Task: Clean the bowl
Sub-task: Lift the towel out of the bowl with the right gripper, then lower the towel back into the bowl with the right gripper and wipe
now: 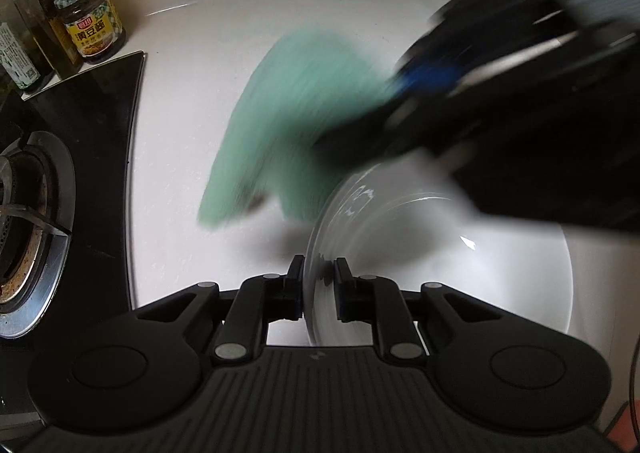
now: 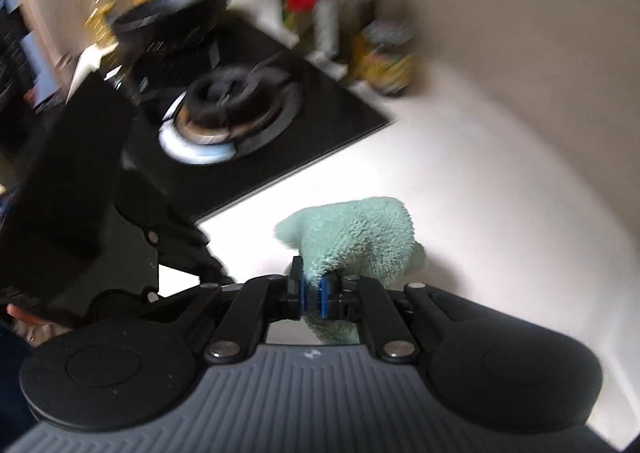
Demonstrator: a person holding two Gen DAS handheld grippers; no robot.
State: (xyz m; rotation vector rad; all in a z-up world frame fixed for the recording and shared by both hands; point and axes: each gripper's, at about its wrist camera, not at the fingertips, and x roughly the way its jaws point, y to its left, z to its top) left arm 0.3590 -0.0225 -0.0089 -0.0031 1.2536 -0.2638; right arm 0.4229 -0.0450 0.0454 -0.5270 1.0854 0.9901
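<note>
A clear glass bowl point(image 1: 400, 245) stands tilted on the white counter point(image 1: 176, 125). My left gripper point(image 1: 319, 273) is shut on its near rim, one pad on each side of the glass. In the left wrist view a mint-green fluffy cloth point(image 1: 288, 105) shows as a blur above and left of the bowl, hanging from my right gripper point(image 1: 400, 101), which reaches in from the upper right. The right wrist view shows my right gripper point(image 2: 314, 277) shut on a bunched fold of that cloth point(image 2: 360, 237), which is held over the counter. The bowl is not in that view.
A black gas hob with a burner point(image 1: 36, 213) lies to the left. A checked-lid jar point(image 1: 90, 21) and bottles point(image 1: 32, 13) stand at the back wall. A black pan point(image 2: 172, 13) sits on the far burner. White counter stretches behind the bowl.
</note>
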